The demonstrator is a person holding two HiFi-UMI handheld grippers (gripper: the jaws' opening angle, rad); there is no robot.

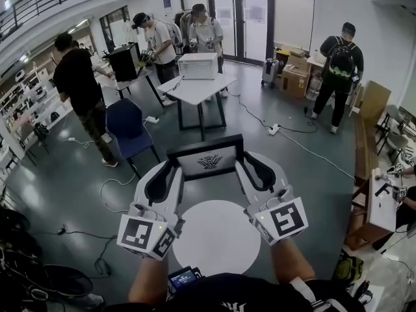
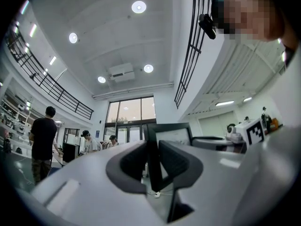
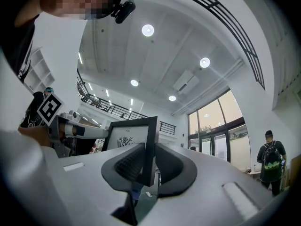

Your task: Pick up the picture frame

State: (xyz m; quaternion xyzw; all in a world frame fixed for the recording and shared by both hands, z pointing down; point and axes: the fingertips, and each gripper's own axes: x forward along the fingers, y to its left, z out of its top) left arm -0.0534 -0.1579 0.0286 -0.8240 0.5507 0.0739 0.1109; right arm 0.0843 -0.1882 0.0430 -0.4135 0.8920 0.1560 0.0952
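A black picture frame (image 1: 207, 159) with a white print and a dark emblem hangs in the air between both grippers, above a round white table (image 1: 218, 236). My left gripper (image 1: 170, 172) is shut on the frame's left edge (image 2: 151, 159). My right gripper (image 1: 245, 168) is shut on its right edge (image 3: 149, 149). The frame's face (image 3: 126, 139) is tilted up toward the head camera. In the left gripper view the frame's top corner (image 2: 169, 131) stands above the jaws.
A white table (image 1: 197, 90) with a white box stands beyond the frame, a blue chair (image 1: 128, 126) to its left. Several people stand around the room. Cables (image 1: 110, 184) trail over the grey floor. A wooden desk (image 1: 377, 207) is at the right.
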